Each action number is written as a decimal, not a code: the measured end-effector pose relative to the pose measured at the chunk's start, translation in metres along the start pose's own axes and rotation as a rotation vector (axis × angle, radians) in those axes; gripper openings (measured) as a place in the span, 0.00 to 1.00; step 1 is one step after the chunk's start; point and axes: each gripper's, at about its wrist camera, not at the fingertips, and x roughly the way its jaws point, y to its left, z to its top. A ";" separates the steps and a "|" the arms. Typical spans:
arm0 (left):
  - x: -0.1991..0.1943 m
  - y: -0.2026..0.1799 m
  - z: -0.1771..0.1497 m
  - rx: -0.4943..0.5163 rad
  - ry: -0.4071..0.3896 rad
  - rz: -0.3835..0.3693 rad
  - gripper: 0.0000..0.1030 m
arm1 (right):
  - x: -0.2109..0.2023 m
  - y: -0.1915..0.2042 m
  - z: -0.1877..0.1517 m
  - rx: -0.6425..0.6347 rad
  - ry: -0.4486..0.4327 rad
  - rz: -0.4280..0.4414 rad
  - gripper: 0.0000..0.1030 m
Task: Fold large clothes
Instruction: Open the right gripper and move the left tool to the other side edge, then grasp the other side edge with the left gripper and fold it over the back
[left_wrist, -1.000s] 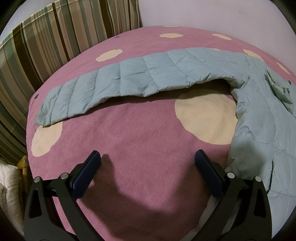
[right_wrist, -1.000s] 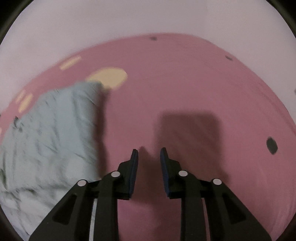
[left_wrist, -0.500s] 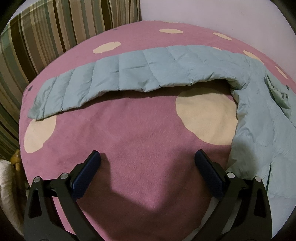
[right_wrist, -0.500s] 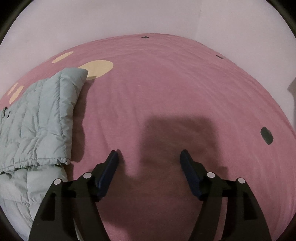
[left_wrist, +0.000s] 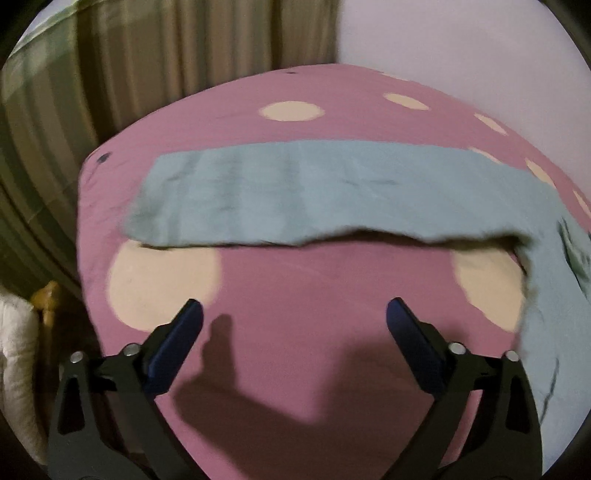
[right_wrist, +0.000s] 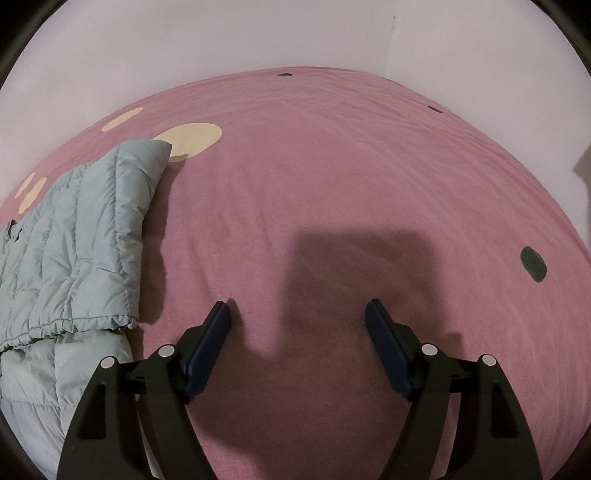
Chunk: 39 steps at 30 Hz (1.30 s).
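Note:
A pale blue-green quilted puffer jacket lies on a pink bed sheet with cream dots. In the left wrist view its long sleeve stretches straight across the bed, joining the body at the right. My left gripper is open and empty, above bare sheet just short of the sleeve. In the right wrist view the jacket's folded side lies at the left. My right gripper is open and empty over bare sheet, to the right of the jacket.
Striped curtains hang beyond the bed's left edge. A white padded thing and a wooden post sit at the lower left. A pale wall runs behind the bed. Dark spots mark the sheet at right.
The left gripper has swung left and moved closer to the sleeve, which now fills more of the view. The right gripper went from nearly shut to wide open and steadied.

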 end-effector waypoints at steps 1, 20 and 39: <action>0.003 0.013 0.005 -0.030 0.004 0.004 0.89 | 0.000 0.000 0.000 -0.001 -0.001 0.000 0.73; 0.060 0.133 0.053 -0.346 -0.002 -0.136 0.72 | 0.001 0.001 0.000 -0.006 0.000 -0.014 0.74; 0.025 0.075 0.079 -0.218 -0.069 -0.271 0.06 | 0.001 0.001 0.000 -0.007 -0.001 -0.016 0.75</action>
